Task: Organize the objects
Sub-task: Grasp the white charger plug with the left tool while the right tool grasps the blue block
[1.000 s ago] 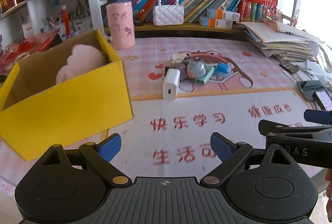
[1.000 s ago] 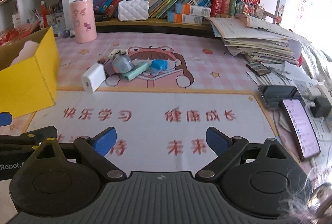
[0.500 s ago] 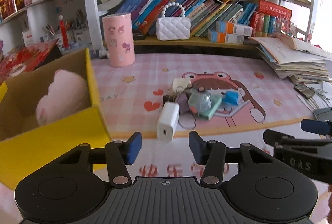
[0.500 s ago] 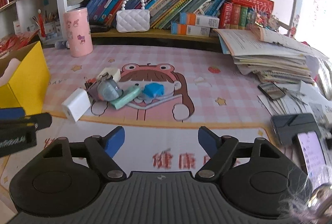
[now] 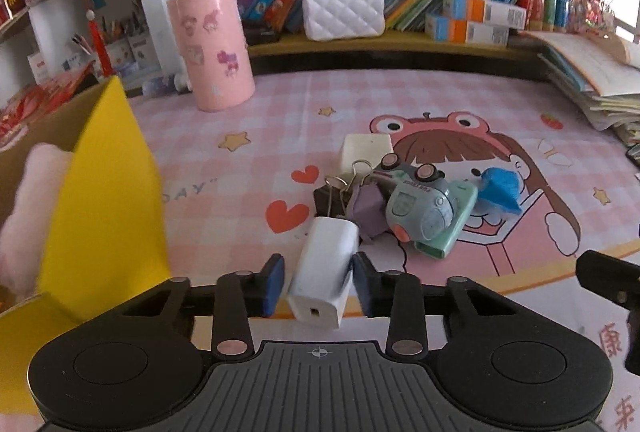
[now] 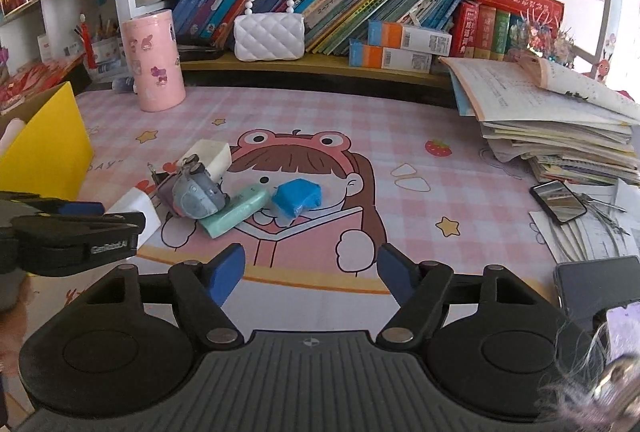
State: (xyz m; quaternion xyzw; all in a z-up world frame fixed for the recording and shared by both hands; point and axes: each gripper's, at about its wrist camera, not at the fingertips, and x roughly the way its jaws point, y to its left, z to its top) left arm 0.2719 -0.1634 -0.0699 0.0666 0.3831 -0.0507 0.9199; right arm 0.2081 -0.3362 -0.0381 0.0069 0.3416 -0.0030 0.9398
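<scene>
My left gripper (image 5: 319, 282) has its blue pads on either side of a white charger block (image 5: 324, 272); the right pad touches it, a thin gap shows at the left pad. The charger lies at the near edge of a small pile: binder clips (image 5: 334, 191), a purple piece (image 5: 368, 209), a grey toy car (image 5: 420, 203) on a mint-green case (image 5: 452, 228), a blue object (image 5: 500, 189) and a cream block (image 5: 364, 149). A yellow box (image 5: 108, 199) holding a pink plush (image 5: 24, 207) stands at left. My right gripper (image 6: 310, 274) is open and empty, short of the pile (image 6: 200, 191).
A pink cylinder (image 5: 210, 47) stands at the back by the shelf with a white purse (image 5: 344, 11) and books. A stack of papers (image 6: 552, 119) and phones (image 6: 558, 195) lie at right. The pink cartoon mat (image 6: 360, 119) covers the desk.
My left gripper moved forward to the pile and its jaws narrowed around the white charger. My right gripper advanced toward the pile and stayed open.
</scene>
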